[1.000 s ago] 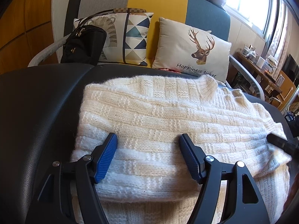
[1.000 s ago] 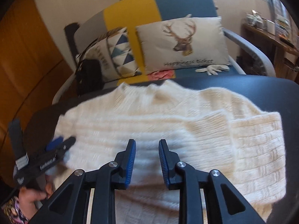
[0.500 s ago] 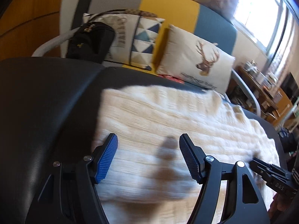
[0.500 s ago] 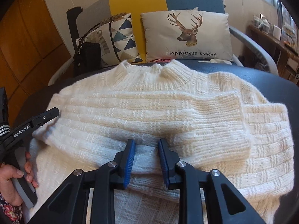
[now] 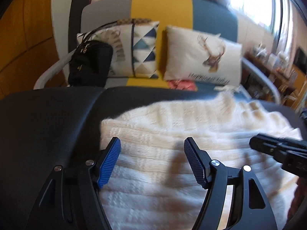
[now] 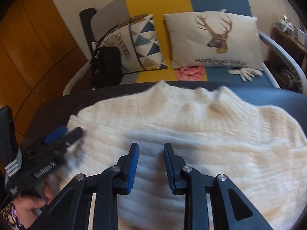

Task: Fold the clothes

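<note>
A cream knitted sweater (image 5: 191, 124) lies spread on a black padded surface (image 5: 48, 124), its collar toward the sofa. My left gripper (image 5: 152, 143) hovers over the sweater's left part, open wide, with nothing between its blue pads. My right gripper (image 6: 151, 145) hangs over the middle of the sweater (image 6: 201, 126) with a narrow gap between its pads and no fabric pinched. The right gripper (image 5: 278, 149) pokes into the left wrist view from the right. The left gripper (image 6: 57, 136), held by a hand, shows blurred at the left of the right wrist view.
Beyond the black surface (image 6: 268, 95) stands a grey, yellow and blue sofa (image 6: 159, 3) with a deer cushion (image 6: 211, 38), a triangle-pattern cushion (image 6: 142, 44), a black bag (image 6: 105, 65), a pink cloth (image 6: 190, 72) and a white glove (image 6: 245, 72). Orange wood panels (image 6: 28, 48) line the left.
Both grippers have shifted sideways over the sweater and the views are now blurred. More bare black surface shows left of the left gripper. Neither jaw gap looks different.
</note>
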`<move>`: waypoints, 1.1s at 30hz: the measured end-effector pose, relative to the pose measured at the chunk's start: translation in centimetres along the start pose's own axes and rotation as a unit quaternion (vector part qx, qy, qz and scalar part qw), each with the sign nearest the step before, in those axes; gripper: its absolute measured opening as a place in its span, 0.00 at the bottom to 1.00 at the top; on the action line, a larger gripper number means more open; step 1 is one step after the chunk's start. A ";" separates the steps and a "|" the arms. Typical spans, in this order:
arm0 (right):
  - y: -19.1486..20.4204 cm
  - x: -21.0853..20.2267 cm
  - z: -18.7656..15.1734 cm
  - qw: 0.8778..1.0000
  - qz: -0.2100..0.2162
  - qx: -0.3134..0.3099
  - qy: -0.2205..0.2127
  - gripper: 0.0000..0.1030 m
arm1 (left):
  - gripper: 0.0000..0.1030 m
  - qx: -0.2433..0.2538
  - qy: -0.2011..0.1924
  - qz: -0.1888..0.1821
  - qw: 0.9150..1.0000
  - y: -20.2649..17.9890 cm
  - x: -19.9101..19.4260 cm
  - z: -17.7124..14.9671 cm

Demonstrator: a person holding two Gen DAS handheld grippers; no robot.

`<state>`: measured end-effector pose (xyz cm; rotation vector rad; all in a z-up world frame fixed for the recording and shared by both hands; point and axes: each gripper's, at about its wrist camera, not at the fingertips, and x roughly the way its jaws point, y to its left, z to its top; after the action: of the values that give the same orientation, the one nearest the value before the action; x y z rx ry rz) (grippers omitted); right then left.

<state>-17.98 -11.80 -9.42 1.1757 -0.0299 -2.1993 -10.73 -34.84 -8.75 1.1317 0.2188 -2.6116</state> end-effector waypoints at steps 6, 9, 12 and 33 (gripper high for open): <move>4.1 2.9 0.5 0.998 -0.006 -0.060 0.014 0.26 | 0.70 -0.005 0.008 0.018 1.000 -0.1 0.9 -0.6; 4.6 3.9 0.6 0.997 -0.033 -0.069 0.019 0.26 | 0.71 -0.004 0.009 0.020 1.000 -0.1 1.0 -0.9; 4.3 4.5 0.8 0.997 -0.042 -0.055 0.026 0.26 | 0.73 -0.008 0.011 0.014 1.000 0.1 1.1 -1.1; -10.6 -7.1 -6.0 0.989 -0.138 0.053 0.028 0.26 | 0.79 0.001 0.017 0.011 1.000 -0.3 1.4 -1.2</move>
<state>-16.14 2.04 -10.99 1.3696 0.0424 -2.4289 -10.87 -34.48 -10.59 1.1743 0.2112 -2.5757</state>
